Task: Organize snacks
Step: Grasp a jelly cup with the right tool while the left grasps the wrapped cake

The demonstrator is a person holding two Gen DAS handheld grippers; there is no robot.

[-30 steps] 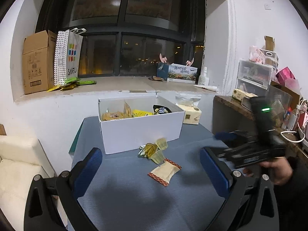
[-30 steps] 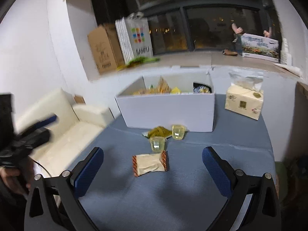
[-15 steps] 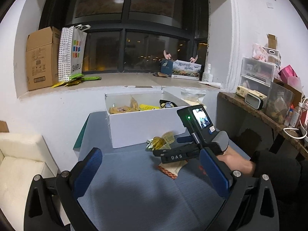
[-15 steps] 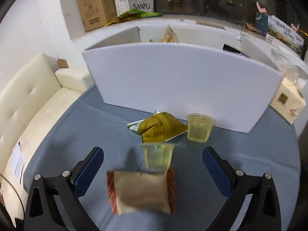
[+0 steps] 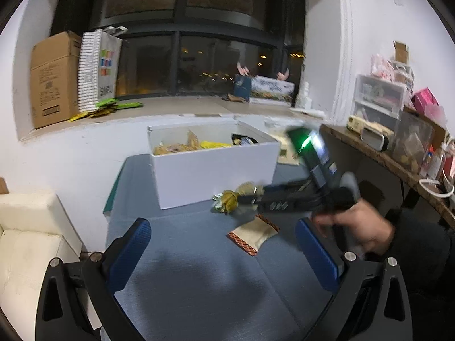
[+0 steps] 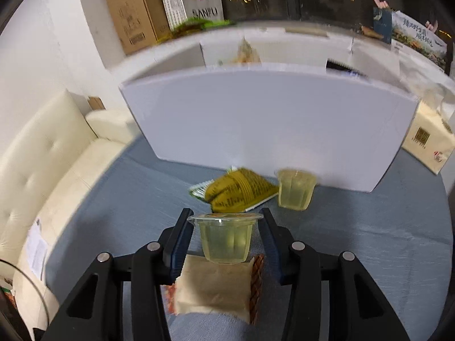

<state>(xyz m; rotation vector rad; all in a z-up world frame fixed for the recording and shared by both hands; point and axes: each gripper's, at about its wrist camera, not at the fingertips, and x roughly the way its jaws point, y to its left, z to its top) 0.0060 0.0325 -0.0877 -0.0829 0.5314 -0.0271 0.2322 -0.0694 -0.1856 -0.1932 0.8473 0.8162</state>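
Clear plastic, filled with pale yellow-green jelly: that is the jelly cup (image 6: 226, 237) sitting between the blue pads (image 6: 179, 244) of the right claw (image 6: 226, 241). The jaws have drawn in to its sides just under the flared rim, though whether they press the wall or stand a hair off I cannot tell. The cup stands upright, its sealed lid on top and its long axis vertical, tapering downward, so a side pinch below the rim suits it. It looks raised over the tan snack packet (image 6: 213, 289), which lies flat on the blue counter (image 6: 369, 241) with its red-striped ends to left and right.

Just beyond lie a crumpled olive-gold packet (image 6: 239, 189), its long axis slanting across the counter, and a second jelly cup (image 6: 295, 189), upright, near the front wall of the white box (image 6: 270, 119). The box already holds other snacks, so I judge it the destination, and the loose items wait just before it.

From the left wrist view, the left claw (image 5: 227, 251) hangs wide open and empty over bare counter, well short of the packets, probably keeping clear while the right one works.
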